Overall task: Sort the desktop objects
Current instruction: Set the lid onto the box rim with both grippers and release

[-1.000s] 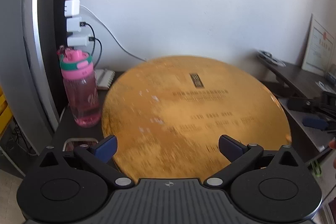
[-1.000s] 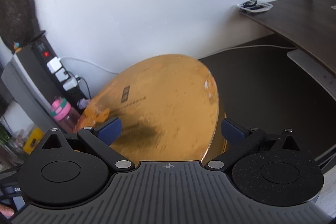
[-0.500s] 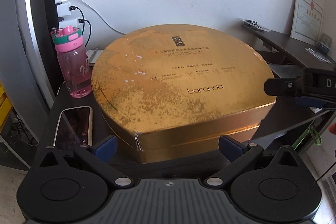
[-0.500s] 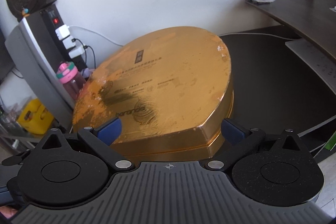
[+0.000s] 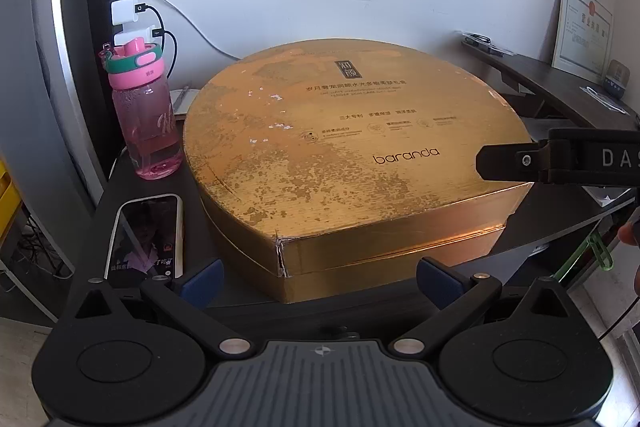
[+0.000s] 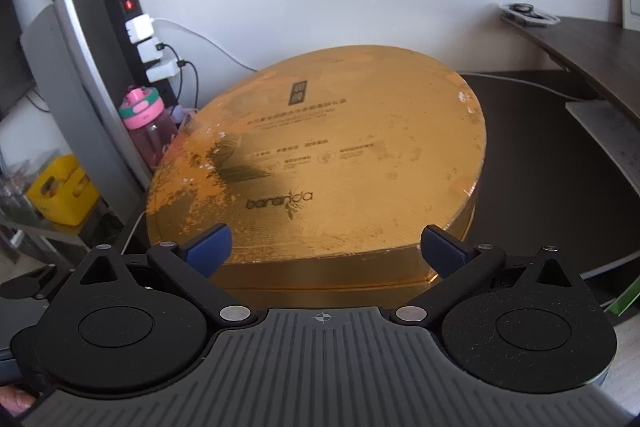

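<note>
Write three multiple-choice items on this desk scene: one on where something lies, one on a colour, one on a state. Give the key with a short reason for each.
1. Where does the phone lie?
A. on top of the gold box
B. on the desk to the left of the gold box, in front of the water bottle
C. on the shelf at the far right

2. What colour is the water bottle?
A. pink with a green band on the lid
B. blue
C. clear with a black lid

3. In what state is the left gripper?
A. shut on the phone
B. shut on the box lid
C. open, holding nothing

Key:
1 B: the phone rests flat on the dark desk beside the gold box, nearer than the bottle.
2 A: its body and cap are pink, ringed in green.
3 C: its blue pads stand wide apart short of the box edge.
</note>
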A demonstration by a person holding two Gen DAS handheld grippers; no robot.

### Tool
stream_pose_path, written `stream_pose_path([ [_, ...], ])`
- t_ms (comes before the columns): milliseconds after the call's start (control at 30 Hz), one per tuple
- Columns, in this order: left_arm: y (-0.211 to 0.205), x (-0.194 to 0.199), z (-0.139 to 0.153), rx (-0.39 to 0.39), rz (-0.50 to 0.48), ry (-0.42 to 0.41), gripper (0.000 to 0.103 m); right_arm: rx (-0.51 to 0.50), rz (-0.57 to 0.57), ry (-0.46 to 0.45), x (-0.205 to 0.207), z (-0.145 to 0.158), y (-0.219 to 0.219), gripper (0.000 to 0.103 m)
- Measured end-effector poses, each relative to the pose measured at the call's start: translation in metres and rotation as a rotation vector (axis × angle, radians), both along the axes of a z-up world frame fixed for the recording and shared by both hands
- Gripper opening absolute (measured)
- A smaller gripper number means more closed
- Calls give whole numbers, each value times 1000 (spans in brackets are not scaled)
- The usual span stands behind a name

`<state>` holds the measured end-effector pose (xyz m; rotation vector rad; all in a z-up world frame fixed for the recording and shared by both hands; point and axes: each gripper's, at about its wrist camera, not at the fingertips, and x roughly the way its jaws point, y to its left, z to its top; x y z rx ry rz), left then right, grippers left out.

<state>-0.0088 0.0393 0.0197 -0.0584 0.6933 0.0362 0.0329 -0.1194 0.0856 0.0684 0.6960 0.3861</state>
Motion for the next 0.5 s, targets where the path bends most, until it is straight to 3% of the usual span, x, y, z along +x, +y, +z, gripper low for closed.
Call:
stream_pose_path([
  [133,0,1,1,-2,-3,-4,102,-9,10,-31,1,1,3,102],
  [500,1,7,2,3,16,1,102,-57,30,-53,11,-6,6,74],
])
